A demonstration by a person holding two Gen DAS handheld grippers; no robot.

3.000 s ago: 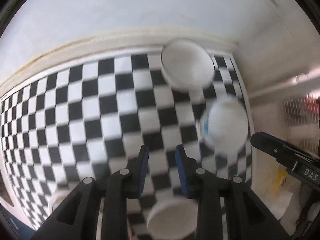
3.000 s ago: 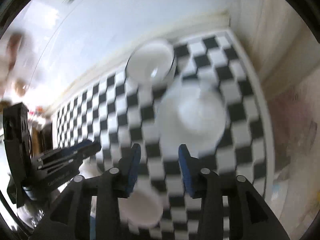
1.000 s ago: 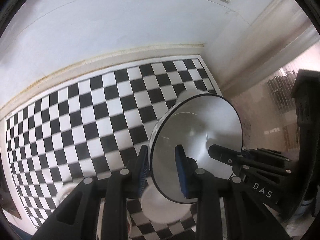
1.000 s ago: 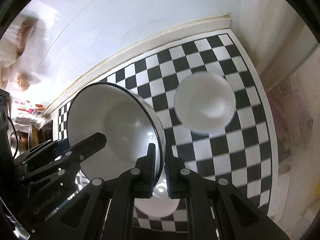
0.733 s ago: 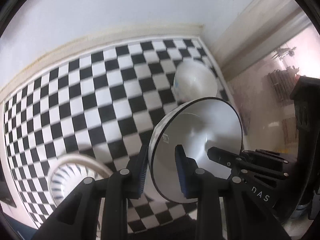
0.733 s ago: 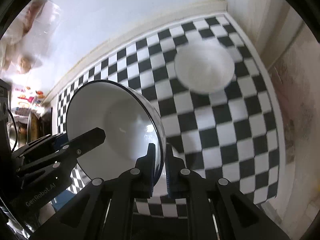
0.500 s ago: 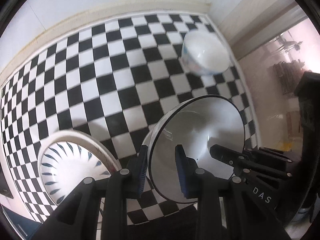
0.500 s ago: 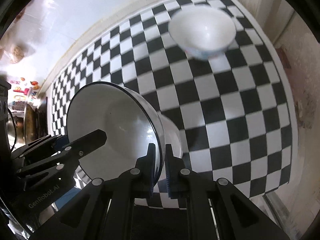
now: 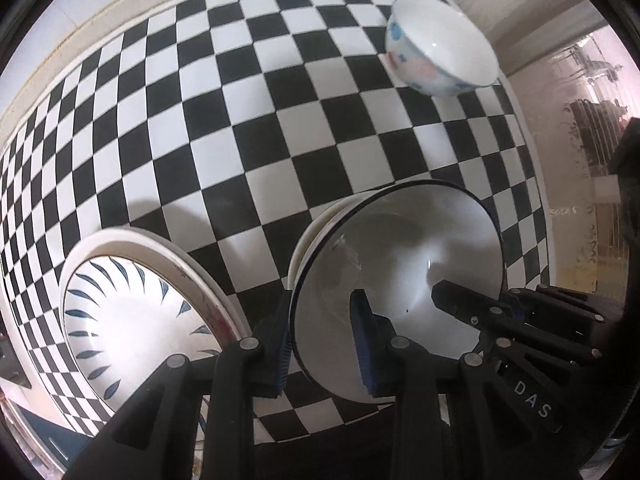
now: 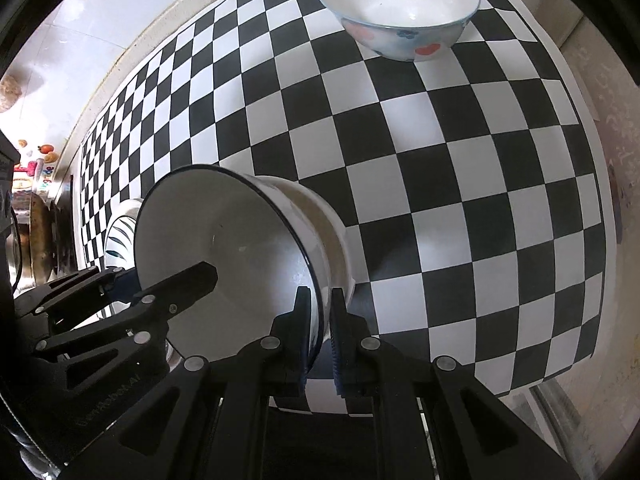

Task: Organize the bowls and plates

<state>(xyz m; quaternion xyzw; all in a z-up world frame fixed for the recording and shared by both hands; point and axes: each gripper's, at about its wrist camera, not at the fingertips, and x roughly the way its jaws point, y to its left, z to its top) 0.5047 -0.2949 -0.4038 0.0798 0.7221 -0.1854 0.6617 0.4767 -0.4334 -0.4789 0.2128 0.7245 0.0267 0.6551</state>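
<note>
Counter (image 9: 248,128) w/ black-and-white checkered cover. On it: flower-print bowl (image 9: 438,46) at far right corner, upright; blue-leaf plate (image 9: 136,312) near left edge; cream bowl (image 10: 332,236) btwn them, near front edge, w/ a dark-rimmed white bowl (image 10: 236,264) nested in it, tilted. Flower-print bowl well apart from the others.

The worktop (image 9: 248,128) is covered in a black-and-white checkerboard pattern. A white bowl (image 9: 400,280) with a thin dark rim line sits in a plain white bowl (image 10: 336,236) beneath it. Near the worktop's far right corner stands a white bowl with blue flowers and pink-red hearts (image 10: 400,12) on its outside. At the near left edge lies a white plate with dark blue leaf-like strokes (image 9: 132,312) radiating around its inside. Both grippers are black with blue finger pads (image 9: 364,340).
</note>
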